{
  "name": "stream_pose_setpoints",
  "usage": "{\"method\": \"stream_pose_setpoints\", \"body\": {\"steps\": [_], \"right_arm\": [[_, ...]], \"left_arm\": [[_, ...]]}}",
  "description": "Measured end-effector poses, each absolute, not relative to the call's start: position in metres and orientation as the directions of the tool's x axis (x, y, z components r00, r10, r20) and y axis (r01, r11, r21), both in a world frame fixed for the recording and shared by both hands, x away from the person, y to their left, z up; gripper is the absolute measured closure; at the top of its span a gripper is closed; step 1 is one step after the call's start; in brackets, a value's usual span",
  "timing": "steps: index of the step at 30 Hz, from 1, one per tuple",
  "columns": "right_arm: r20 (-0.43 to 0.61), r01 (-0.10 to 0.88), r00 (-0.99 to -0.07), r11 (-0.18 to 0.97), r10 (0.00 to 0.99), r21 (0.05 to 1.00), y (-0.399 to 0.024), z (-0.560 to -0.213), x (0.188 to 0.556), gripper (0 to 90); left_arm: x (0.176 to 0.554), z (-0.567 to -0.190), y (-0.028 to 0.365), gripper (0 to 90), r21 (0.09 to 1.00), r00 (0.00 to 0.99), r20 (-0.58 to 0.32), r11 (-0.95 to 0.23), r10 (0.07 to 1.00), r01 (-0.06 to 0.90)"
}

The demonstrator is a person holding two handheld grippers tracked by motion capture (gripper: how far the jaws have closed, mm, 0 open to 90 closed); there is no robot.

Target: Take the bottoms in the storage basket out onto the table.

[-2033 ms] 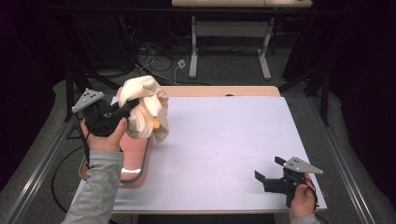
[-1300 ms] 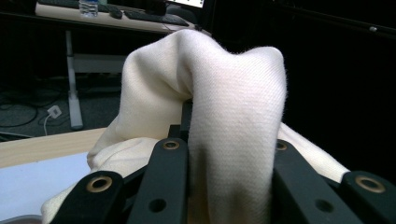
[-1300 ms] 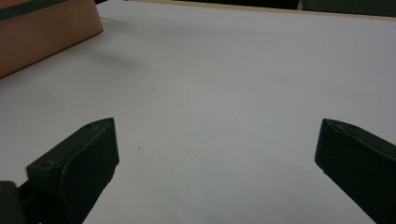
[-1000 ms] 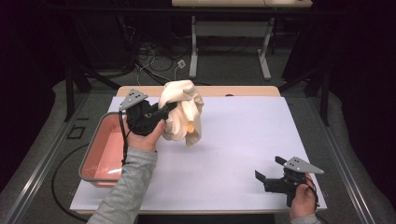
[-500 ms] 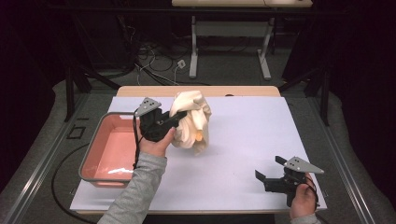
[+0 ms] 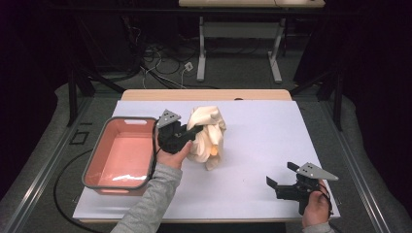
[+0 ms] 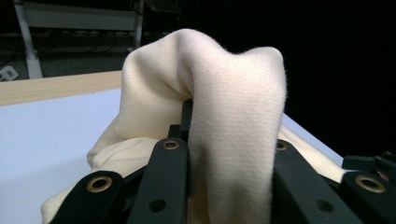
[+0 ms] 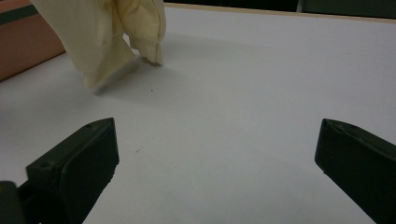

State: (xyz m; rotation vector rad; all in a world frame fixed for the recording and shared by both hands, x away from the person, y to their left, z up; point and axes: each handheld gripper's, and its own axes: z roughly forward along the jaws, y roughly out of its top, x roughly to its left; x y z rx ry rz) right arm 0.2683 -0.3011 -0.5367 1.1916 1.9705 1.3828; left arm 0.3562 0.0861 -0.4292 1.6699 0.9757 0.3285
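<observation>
High view: left gripper point(image 6: 192, 132) jaws clamped on cream cloth point(image 6: 208, 136), bunched, its tip touching the white worktop point(image 6: 272, 131) beside pink bin point(image 6: 99, 167).

Left gripper view: folds draped over jaws; may snag on release.

Right gripper view: right gripper point(image 8: 215, 163) jaws apart, holding nothing.

I look for words, numbers or signs and I find none that I can read. The cream cloth point(image 6: 208, 136) is plain, and so is the pink tub point(image 6: 92, 167) just beside the cloth.
</observation>
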Motion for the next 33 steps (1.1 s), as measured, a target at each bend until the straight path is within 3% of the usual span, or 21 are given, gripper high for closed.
{"method": "stream_pose_setpoints", "body": {"steps": [33], "right_arm": [[0.125, 0.403, -0.515, 0.111, 0.848, 0.908, -0.305, -0.538, 0.270, 0.0]], "left_arm": [[0.364, -0.470, 0.055, 78.6, 0.879, 0.647, -0.315, -0.045, 0.695, 0.475]]}}
